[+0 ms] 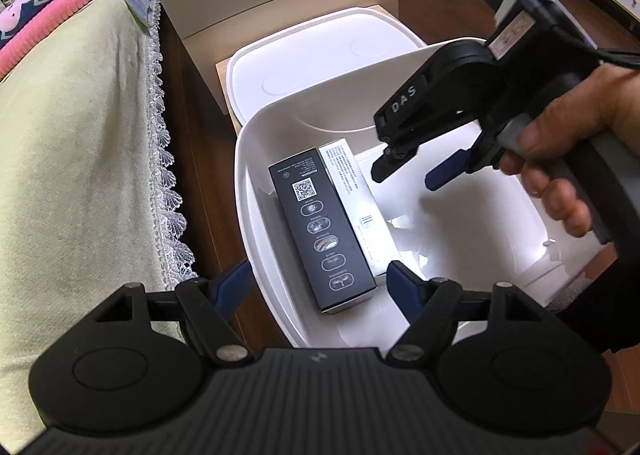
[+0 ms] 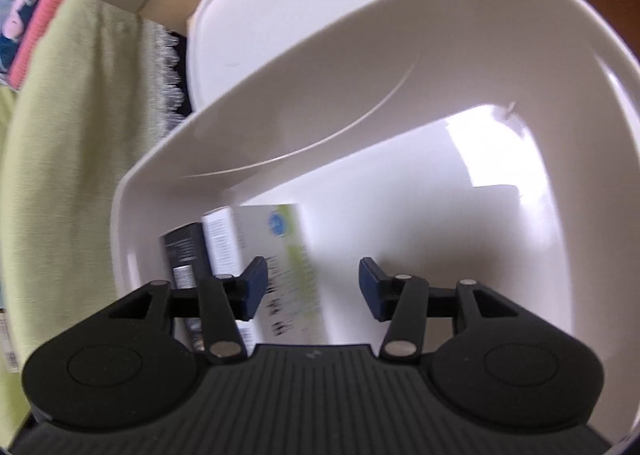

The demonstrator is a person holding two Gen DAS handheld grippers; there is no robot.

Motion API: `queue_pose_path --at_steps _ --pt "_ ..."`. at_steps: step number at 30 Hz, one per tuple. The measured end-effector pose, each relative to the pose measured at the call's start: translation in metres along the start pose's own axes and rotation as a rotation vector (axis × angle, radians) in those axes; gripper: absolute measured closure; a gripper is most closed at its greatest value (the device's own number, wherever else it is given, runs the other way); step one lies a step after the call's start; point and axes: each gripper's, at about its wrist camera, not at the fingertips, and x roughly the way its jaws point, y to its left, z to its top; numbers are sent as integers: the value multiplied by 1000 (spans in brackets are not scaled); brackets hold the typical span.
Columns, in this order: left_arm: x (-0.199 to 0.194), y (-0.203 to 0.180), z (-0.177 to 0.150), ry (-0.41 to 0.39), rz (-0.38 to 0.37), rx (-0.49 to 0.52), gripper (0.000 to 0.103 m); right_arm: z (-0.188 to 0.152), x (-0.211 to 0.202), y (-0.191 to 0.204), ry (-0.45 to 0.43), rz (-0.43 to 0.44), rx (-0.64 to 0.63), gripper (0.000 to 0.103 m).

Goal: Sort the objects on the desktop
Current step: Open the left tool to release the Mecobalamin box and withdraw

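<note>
Inside the white bin point(image 1: 256, 191), two boxes lie flat on its floor, side by side and touching along their long edges. A black box point(image 1: 320, 231) printed with a QR code and a column of oval icons sits nearest the bin's wall on the cloth side; a white box point(image 1: 360, 207) with small print and a barcode lies against it, toward the bin's middle. From the right wrist view the white box point(image 2: 276, 255) shows a green and blue printed face, with the black box point(image 2: 186, 255) just beyond it against the bin point(image 2: 360, 67) wall.

Above the bin's floor hangs the right gripper point(image 1: 404, 175), held in a hand point(image 1: 568, 159) that reaches in over the bin's rim opposite the cloth. Its jaws stand apart with nothing between them, and its blue pads point(image 2: 256, 283) touch neither box. The left gripper point(image 1: 316, 283) hovers over the bin's near rim, jaws spread wide and empty, one finger outside the bin wall and the other over the bin's interior beside the end of the black box.

Behind the bin lies a white lid point(image 1: 312, 51), flat. A pale green cloth with a lace fringe point(image 1: 80, 159) drapes down just beside the bin's wall.
</note>
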Motion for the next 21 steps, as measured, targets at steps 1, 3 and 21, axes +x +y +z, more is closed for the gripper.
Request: queue_pose_path --at_steps 1,3,21 --pt "0 -1 0 -2 -2 1 28 0 -1 -3 3 0 13 51" --pt "-1 -1 0 -5 -5 3 28 0 2 -7 15 7 36 50" --pt "-5 1 2 -27 3 -7 28 -21 37 -2 -4 -17 -23 48"
